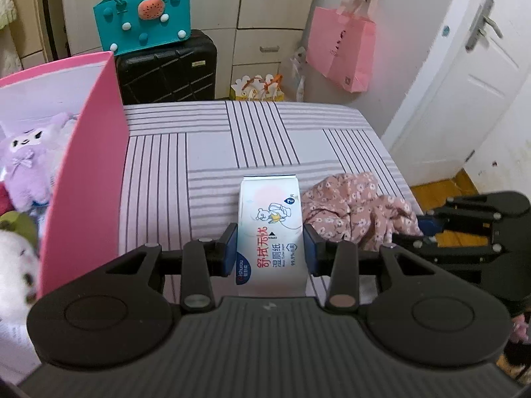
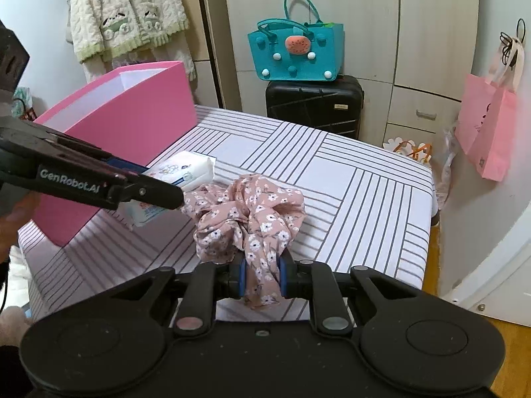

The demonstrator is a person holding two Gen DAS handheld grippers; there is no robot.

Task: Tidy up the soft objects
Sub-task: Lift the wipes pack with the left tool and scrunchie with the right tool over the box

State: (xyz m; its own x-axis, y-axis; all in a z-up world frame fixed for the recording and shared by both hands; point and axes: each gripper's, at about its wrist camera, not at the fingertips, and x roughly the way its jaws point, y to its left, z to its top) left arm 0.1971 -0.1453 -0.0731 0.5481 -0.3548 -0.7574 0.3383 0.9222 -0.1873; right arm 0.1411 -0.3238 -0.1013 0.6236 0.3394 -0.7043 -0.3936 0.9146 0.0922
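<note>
The left gripper [image 1: 270, 250] grips a white pack of wet wipes [image 1: 270, 229] — its blue-padded fingers [image 1: 230, 248] press on the two long sides of the pack near its close end. The pack points away from the camera, over the striped bed [image 1: 205, 152]; in the right wrist view it appears lifted, its far end just beside the pink box [image 2: 132, 122], though whether any part touches the sheet I cannot tell.

The right gripper [image 2: 262, 277] is closed on a pink floral cloth [image 2: 249, 212]. Its fingers [image 2: 240, 275] pinch a narrow hanging fold, and the rest of the cloth bunches in front of them, crumpled over the sheet. In the left wrist view the cloth lies just to the right of the wipes pack, the two close together.

The pink box stands open on the bed at the left. Inside it a purple plush toy [image 1: 25, 169] sits against the wall, with a white plush [image 1: 15, 265] nearer the camera.

Beyond the foot of the bed a black suitcase [image 1: 166, 66] carries a teal felt bag [image 1: 146, 16], and a pink paper bag [image 1: 341, 53] hangs on the wall — near a white door [image 1: 464, 83].
</note>
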